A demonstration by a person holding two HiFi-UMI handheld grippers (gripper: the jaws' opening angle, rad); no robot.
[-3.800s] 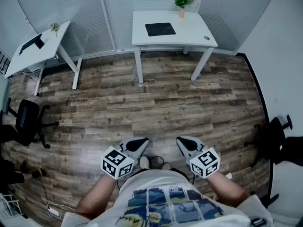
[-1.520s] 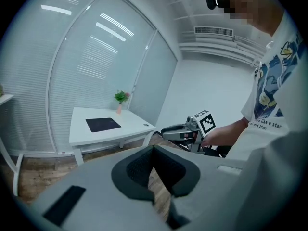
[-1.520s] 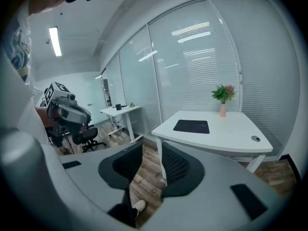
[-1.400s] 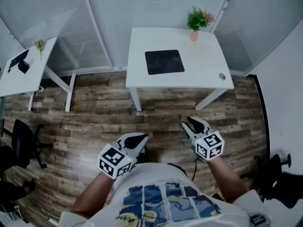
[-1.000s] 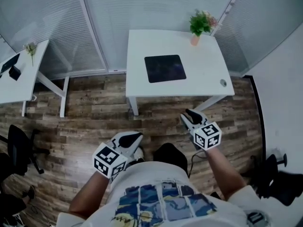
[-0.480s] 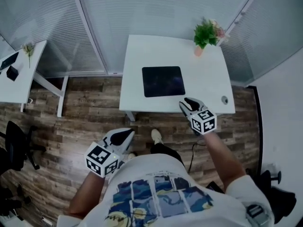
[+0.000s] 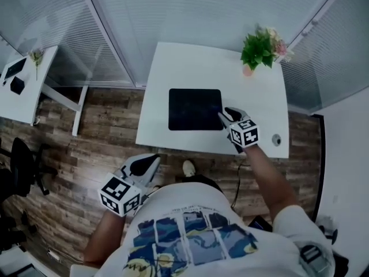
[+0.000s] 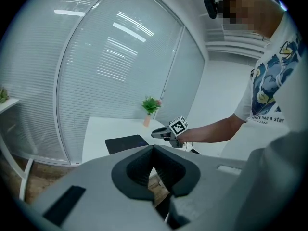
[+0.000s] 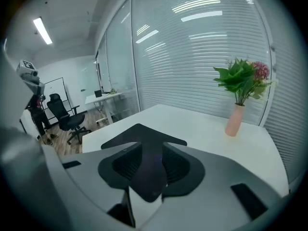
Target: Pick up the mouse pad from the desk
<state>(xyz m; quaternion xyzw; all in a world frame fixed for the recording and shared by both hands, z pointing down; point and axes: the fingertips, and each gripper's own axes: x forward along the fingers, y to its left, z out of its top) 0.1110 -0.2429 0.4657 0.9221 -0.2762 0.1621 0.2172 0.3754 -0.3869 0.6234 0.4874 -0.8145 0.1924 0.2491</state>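
A black mouse pad (image 7: 195,109) lies flat in the middle of the white desk (image 7: 173,68). My right gripper (image 7: 225,115) reaches over the desk, its tips at the pad's right edge. In the right gripper view the pad (image 9: 140,133) shows just beyond and between the parted jaws of the right gripper (image 9: 149,149). They have just been opening, and nothing is clamped. My left gripper (image 7: 147,163) hangs over the wood floor short of the desk's front edge. Its tips meet with nothing in them (image 8: 154,150). The left gripper view shows the pad (image 8: 126,142) and the right gripper (image 8: 163,134).
A potted plant (image 7: 262,48) stands at the desk's back right corner. A cable hole (image 7: 276,138) sits near the front right. A second desk (image 7: 23,97) and an office chair (image 7: 23,160) stand at the left. Glass walls with blinds close off the back.
I have come up to the desk. The right gripper went from over the floor to over the desk, beside the pad. The left gripper stayed low, in front of the desk.
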